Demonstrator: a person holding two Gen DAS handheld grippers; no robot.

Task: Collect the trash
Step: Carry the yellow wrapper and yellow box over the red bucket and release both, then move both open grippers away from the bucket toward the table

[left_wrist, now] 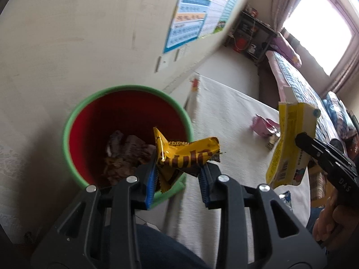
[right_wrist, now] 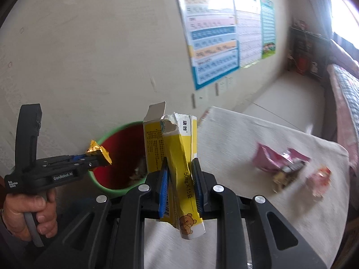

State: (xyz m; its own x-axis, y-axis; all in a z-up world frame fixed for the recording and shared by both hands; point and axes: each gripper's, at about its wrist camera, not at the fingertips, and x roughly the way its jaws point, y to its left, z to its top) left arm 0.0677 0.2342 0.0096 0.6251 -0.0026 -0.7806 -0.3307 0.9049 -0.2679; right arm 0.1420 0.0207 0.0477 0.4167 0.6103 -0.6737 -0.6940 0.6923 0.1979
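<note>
Your left gripper (left_wrist: pixel 179 174) pinches the crinkly yellow foil snack wrapper (left_wrist: pixel 186 154) over the red, green-rimmed plastic bin (left_wrist: pixel 128 87) at 11 o'clock | right gripper (right_wrist: pixel 179 179) clamps the torn yellow cardboard medicine box (right_wrist: pixel 182 154) mid-body | both look light, crushable; foil slippery | reads "50mg×15", "GenRobot.AI" | pink wrapper (right_wrist: pixel 271 159) on table at 2 o'clock.

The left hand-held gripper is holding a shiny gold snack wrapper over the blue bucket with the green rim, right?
Almost. The bucket is red inside, not blue, with a green rim; the left wrist view shows it. The rest holds: the left hand-held gripper grips the shiny gold snack wrapper above the bucket's near edge.
</note>
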